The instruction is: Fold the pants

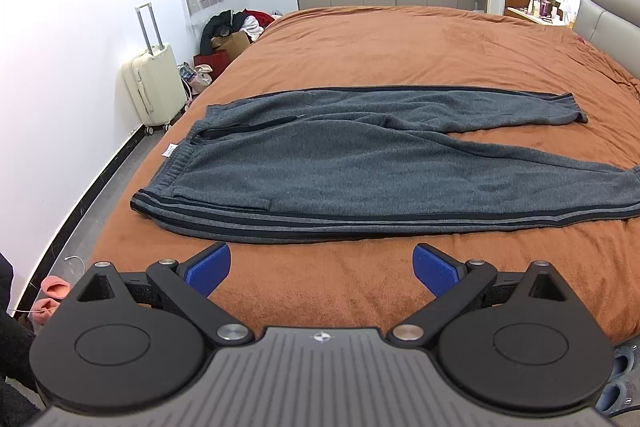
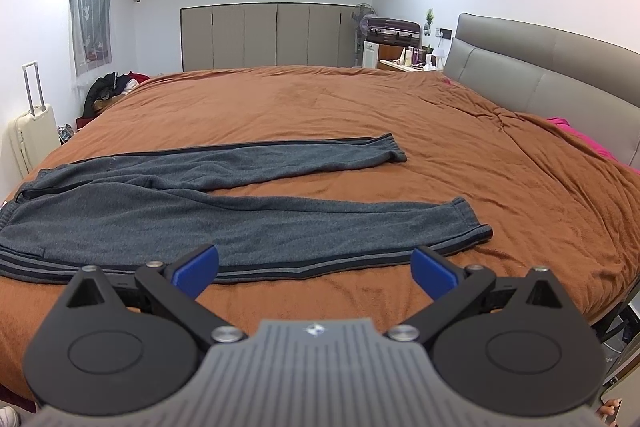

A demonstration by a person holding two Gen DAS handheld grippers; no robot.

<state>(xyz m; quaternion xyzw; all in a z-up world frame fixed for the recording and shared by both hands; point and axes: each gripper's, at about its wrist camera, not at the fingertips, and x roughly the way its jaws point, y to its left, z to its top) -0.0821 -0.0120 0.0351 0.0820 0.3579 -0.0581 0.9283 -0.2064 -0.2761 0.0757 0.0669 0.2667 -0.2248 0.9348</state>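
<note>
Grey sweatpants (image 1: 340, 163) with dark side stripes lie flat on the brown bedspread, waistband to the left, legs spread apart to the right. They also show in the right wrist view (image 2: 192, 211). My left gripper (image 1: 322, 269) is open and empty, just short of the near striped edge by the waist. My right gripper (image 2: 316, 269) is open and empty, over the near leg's striped edge, short of its cuff (image 2: 472, 223).
The brown bedspread (image 1: 400, 47) covers a wide bed. A grey headboard (image 2: 560, 67) stands at the right. A cream suitcase (image 1: 154, 83), bags and a clothes pile (image 1: 240, 27) stand on the floor at the left. Pink slippers (image 1: 52, 291) lie by the bed's near left corner.
</note>
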